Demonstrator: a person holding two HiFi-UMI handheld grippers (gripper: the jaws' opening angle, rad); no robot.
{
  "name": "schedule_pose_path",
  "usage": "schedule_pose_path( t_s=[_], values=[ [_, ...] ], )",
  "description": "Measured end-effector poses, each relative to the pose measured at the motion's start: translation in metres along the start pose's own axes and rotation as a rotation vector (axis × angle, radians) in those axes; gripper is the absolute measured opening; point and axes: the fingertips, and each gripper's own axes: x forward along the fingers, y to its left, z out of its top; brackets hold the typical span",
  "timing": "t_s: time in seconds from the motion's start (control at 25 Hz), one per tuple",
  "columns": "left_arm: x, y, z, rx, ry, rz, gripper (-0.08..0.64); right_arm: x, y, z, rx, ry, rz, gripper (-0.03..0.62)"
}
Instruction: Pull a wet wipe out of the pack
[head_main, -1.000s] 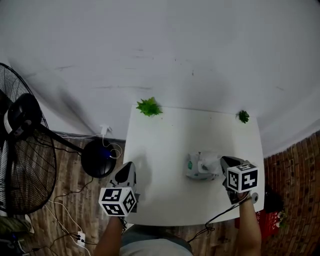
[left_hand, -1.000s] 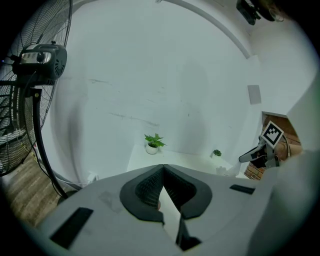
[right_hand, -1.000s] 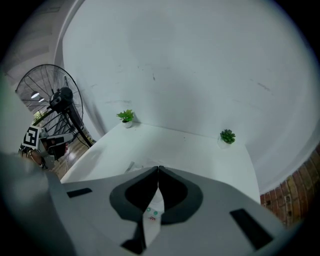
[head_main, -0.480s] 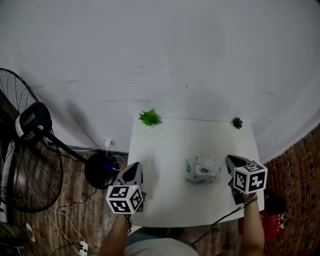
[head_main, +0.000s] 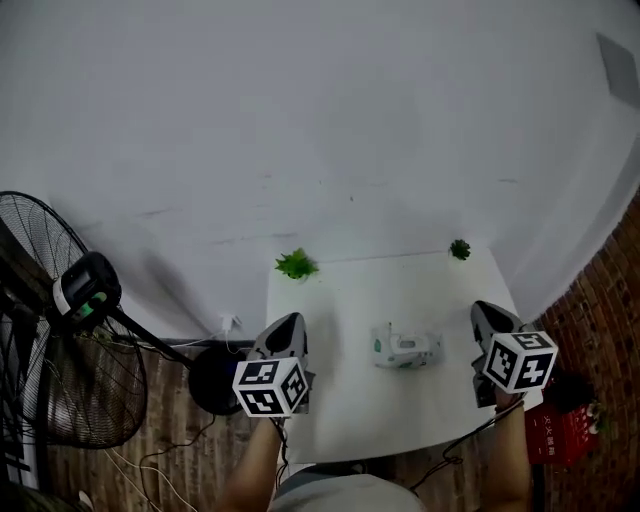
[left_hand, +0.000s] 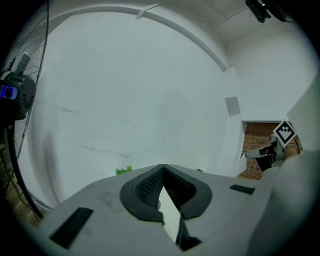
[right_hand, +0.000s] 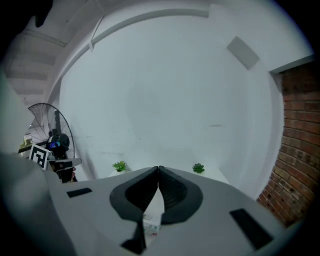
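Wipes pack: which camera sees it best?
The head view: the whole pack lies in the open on the white table. The right gripper view shows only a sliver of it, low in the picture. The left gripper view does not show it at all.

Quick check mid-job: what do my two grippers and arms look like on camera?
Both the left gripper and right gripper have light grey bodies, black ribbed pads and a white cube with black square markers. A dark cable trails from the right one. Forearms are bare, no sleeves.
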Motion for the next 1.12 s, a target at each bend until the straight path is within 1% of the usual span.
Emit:
schedule_pose_path(
  t_s=[0.12, 0.24, 0.36, 0.48, 0.76, 0.96, 1.12],
  values=[
    [0.007, -0.015, 0.020, 0.026, -0.033, -0.026, 0.002, -0.025, -0.009, 0.008, 0.040, -0.094, -0.069, 0.008],
    [0.013, -0.028, 0.032, 0.030, -0.058, -0.035, 0.002, -0.048, -0.021, 0.008, 0.063, -0.144, -0.136, 0.008],
    [0.018, -0.037, 0.038, 0.040, -0.063, -0.048, 0.002, -0.063, -0.028, 0.001, 0.110, -0.184, -0.170, 0.008],
    [0.020, -0.045, 0.040, 0.062, -0.058, -0.073, 0.002, -0.070, -0.032, -0.007, 0.144, -0.204, -0.182, 0.008],
    [0.022, -0.061, 0.039, 0.090, -0.042, -0.121, 0.002, -0.080, -0.035, -0.015, 0.174, -0.225, -0.199, 0.008],
    [0.021, -0.061, 0.044, 0.100, -0.050, -0.130, 0.002, -0.078, -0.029, -0.016, 0.182, -0.226, -0.192, 0.006],
    [0.019, -0.058, 0.046, 0.095, -0.061, -0.132, 0.002, -0.078, -0.025, -0.016, 0.184, -0.231, -0.188, 0.008]
  ],
)
